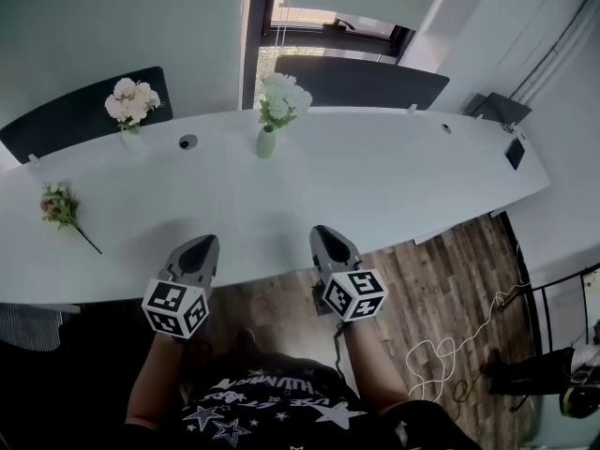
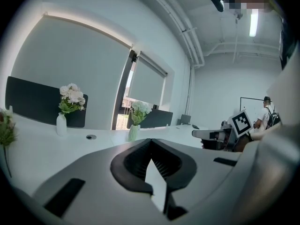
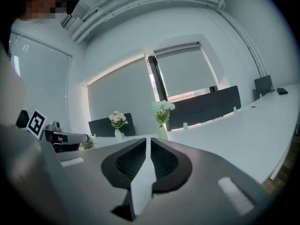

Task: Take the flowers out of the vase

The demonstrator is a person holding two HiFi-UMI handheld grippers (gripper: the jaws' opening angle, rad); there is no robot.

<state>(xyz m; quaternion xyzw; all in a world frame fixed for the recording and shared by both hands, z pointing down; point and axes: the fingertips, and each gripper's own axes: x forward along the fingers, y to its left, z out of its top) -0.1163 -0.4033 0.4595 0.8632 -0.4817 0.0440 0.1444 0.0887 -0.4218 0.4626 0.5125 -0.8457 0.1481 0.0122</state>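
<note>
Getting ready to reach. Low in the middle, left gripper [image 1: 204,247] and right gripper [image 1: 326,237] both closed tight, holding nothing. White flowers [image 1: 281,97] up top in the middle, standing in the green vase [image 1: 266,143], far off. Next, probably: open, reach over, pinch the stems.

2 vases [image 1: 266,144] [image 1: 131,139], 3 bunches [image 1: 281,99] [image 1: 131,101] [image 1: 58,204], 2 grprs [image 1: 202,244] [image 1: 326,234]

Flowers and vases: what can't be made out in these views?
- Loose bunch: left gripper view, cut off by the picture's left edge; right gripper view, partly behind the left gripper.
- Green vase: too small in every view to count stems.
- White vase: head view, its outline blends into the white table.
</note>
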